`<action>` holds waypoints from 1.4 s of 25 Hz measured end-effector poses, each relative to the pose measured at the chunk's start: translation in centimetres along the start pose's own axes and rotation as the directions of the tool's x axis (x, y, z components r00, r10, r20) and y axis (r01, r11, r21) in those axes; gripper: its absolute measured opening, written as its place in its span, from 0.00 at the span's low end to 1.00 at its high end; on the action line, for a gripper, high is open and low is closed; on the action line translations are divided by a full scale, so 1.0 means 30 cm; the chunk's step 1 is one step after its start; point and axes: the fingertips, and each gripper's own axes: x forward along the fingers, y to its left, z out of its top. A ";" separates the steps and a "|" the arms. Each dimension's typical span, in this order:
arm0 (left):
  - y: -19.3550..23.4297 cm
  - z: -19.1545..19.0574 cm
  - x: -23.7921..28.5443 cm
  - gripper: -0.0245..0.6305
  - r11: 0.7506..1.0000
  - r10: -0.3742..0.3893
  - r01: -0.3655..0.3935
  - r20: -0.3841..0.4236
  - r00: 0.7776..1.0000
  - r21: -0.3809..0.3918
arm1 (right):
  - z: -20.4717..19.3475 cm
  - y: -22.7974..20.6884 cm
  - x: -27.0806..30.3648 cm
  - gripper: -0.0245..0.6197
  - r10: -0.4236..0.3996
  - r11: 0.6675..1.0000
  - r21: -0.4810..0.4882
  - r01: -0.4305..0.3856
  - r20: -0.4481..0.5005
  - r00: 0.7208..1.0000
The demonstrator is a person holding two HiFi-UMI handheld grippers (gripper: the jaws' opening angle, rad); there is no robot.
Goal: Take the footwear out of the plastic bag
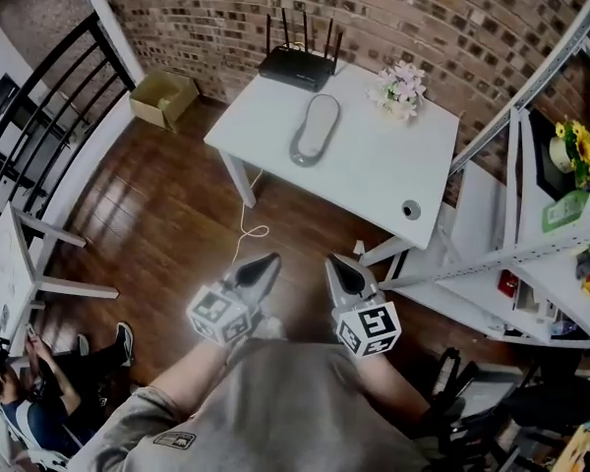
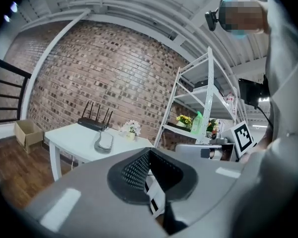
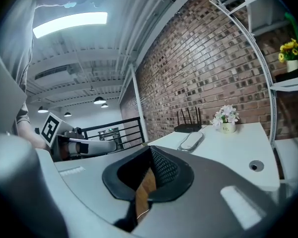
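left gripper [image 1: 264,265]: jaws closed together, nothing held | right gripper [image 1: 334,264]: jaws closed together, nothing held – both held over the brown wooden floor [image 1: 177,224] | pale grey oval footwear [image 1: 316,129]: laid flat on the white rectangular table [image 1: 374,175], just beside the black antenna router [image 1: 297,65] – well apart from both grippers

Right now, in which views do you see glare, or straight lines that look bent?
Head view: a pale glare lies on the wooden floor, and the brick wall bulges in curved courses. Left gripper view: black corners ring the round picture. Right gripper view: the ceiling lamp is blown out to plain white.
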 end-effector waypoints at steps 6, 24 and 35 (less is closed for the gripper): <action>0.119 0.022 0.054 0.04 1.000 -0.020 0.020 -0.015 1.000 -0.020 | 0.006 -0.019 0.107 0.06 -0.019 1.000 0.008 0.019 -0.012 1.000; 0.412 0.157 0.520 0.04 0.998 -0.001 0.004 -0.064 0.998 0.056 | 0.066 -0.427 0.466 0.06 -0.041 0.998 0.047 0.041 -0.009 0.999; 0.621 0.158 0.677 0.04 0.993 -0.103 0.111 -0.169 0.980 0.037 | 0.049 -0.519 0.626 0.06 -0.183 0.978 0.089 0.189 -0.068 0.981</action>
